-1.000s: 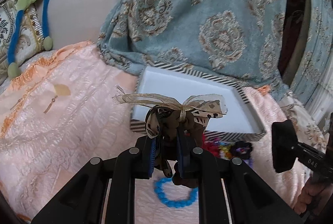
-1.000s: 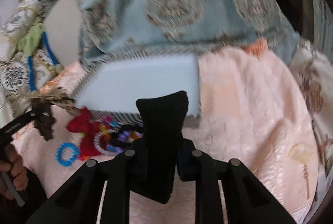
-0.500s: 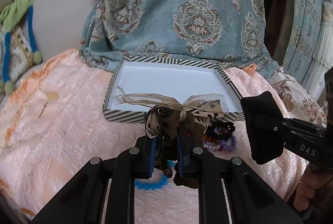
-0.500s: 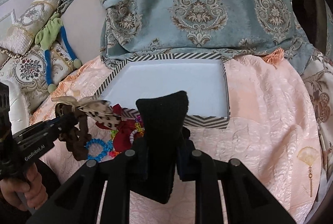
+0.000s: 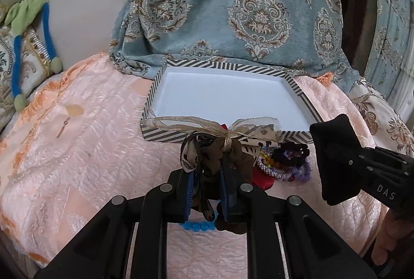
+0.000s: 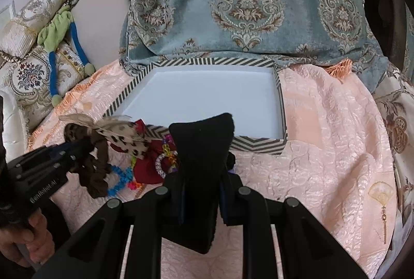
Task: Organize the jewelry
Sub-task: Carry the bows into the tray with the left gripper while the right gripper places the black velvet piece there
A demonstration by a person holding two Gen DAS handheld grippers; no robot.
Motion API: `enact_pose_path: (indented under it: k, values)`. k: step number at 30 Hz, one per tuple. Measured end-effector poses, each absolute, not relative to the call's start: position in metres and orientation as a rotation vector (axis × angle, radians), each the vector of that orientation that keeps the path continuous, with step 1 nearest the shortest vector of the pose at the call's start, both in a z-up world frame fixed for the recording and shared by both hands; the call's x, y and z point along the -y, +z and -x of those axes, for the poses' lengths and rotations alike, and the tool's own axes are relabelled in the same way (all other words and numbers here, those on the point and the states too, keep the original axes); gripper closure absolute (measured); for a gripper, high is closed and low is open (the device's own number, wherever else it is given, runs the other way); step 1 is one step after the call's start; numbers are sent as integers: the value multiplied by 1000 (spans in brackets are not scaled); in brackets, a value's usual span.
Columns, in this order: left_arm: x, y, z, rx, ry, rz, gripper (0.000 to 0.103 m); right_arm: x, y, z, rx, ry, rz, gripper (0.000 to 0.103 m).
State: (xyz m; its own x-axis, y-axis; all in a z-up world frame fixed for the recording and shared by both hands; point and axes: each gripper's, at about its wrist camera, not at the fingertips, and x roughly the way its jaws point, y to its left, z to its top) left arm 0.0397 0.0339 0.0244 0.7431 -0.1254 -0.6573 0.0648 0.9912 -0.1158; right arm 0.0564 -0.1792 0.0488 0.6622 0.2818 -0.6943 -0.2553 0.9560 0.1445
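- Ahead of both tongs, the tray (image 6: 280, 102) has a white floor and a rim of black-and-white chevron stripes.
- Under it, the bedspread (image 5: 85, 149) is pale peach, orange at the fringe.
- Beyond the tray, the blanket (image 6: 245, 7) is dusty blue with brown-and-cream damask medallions.
- Between the left tongs' fingers, the hair bow (image 5: 220, 147) is brown, cream with dark spots, and sheer gold ribbon.
- Between the right tongs' fingers, the pad (image 6: 204, 149) is plain black.
- Below the left tongs, the bracelet (image 5: 198, 226) is bright blue.
- Just right of the left tongs, the pile (image 5: 284, 165) mixes red, purple, black and multicoloured beads.
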Motion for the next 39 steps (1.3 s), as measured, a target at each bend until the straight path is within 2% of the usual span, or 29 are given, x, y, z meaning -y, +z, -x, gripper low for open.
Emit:
enact_pose_path:
  k: [34,39]
  values:
    - [-38,18,-40,-742,-58,73,102,179,45,-57,-791,285,-17,83]
    - [-38,43,-38,-759,-86,61,102,184,50,-59,-778,291,-53,83]
